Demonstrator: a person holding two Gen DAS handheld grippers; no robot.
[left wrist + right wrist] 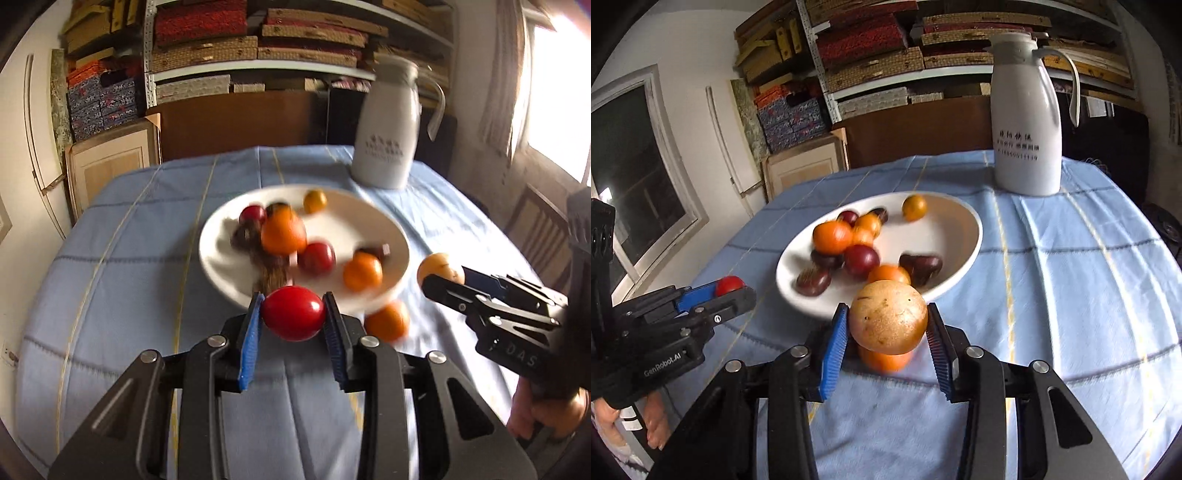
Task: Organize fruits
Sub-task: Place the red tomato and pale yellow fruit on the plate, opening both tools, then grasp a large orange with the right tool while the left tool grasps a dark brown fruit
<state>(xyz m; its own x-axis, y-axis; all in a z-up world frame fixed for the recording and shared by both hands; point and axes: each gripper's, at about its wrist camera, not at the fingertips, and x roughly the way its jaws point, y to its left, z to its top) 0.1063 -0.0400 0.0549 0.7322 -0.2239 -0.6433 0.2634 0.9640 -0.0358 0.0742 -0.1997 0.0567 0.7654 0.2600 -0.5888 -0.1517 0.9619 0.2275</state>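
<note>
Left hand-held gripper point(293, 314) is clamped on a red tomato point(293, 313), blue pads pressing both sides, and we've got it up off the worktop point(110, 295) right at the near rim of the white plate point(221, 266). Our right hand-held gripper point(888, 325) is squeezing a tan, speckled round fruit point(888, 317), also just in front of the plate's near edge. From the left wrist view you can see that one hanging off to the plate's right.

One orange fruit point(884, 360) sits on the blue checked cloth straight below the tan one, just outside the plate. On the plate we see a blurry mix: a few orange fruits point(832, 236), a dark red one point(860, 260), some dark brown pieces point(813, 282), and a small yellow-orange one point(914, 208) toward the far side by itself.

White thermos jug point(1027, 129) stands upright beyond the plate, off to its right, well apart from it. Behind the worktop there's shelving stacked with boxes point(868, 40).
</note>
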